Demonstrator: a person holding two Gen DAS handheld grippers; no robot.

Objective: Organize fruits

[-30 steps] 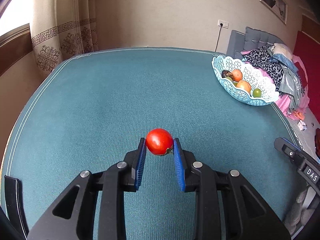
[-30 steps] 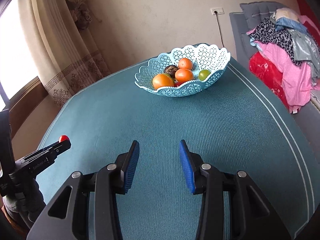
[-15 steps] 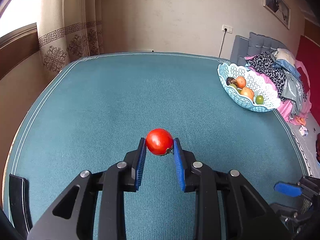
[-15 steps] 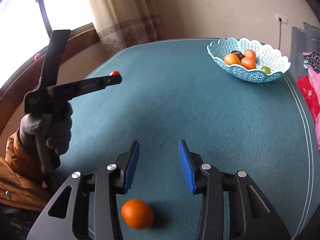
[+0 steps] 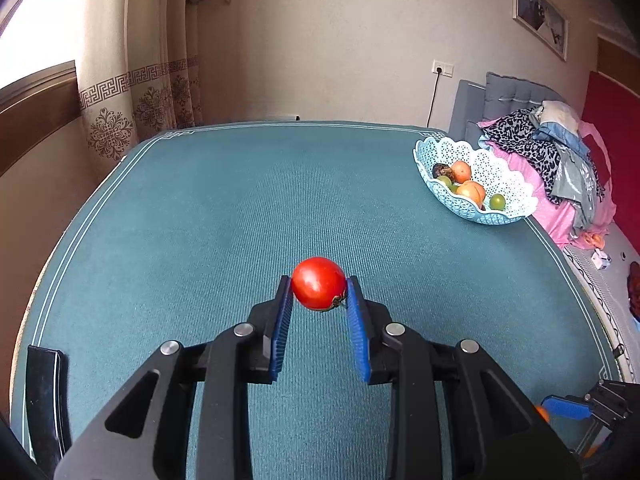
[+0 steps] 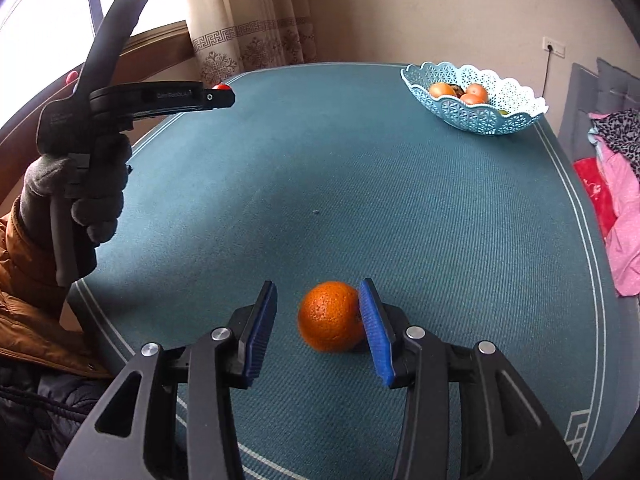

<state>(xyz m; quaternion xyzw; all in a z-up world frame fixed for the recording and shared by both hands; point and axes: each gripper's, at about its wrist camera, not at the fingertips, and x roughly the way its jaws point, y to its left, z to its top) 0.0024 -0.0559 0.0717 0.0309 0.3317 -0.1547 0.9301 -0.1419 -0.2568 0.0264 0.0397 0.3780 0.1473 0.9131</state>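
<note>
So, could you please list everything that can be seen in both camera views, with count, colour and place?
tomato: one, red, clamped between the left tongs' pads, above the table
orange: one, orange, on the table between the right tongs' pads, against the right-hand pad
basket: one, light blue lattice, at the far right of the table
fruit in basket: several, orange, green and one dark
table: one, teal cloth with a pale border line
curtain: one, beige with a brown pattern, by the window
clothes pile: one, pink, leopard and grey, right of the table
wall picture: one, framed, upper right
left tongs: black, blue pads, shut on the tomato
right tongs: black, blue pads, open around the orange
gloved hand: one, grey, holding the left tongs
</note>
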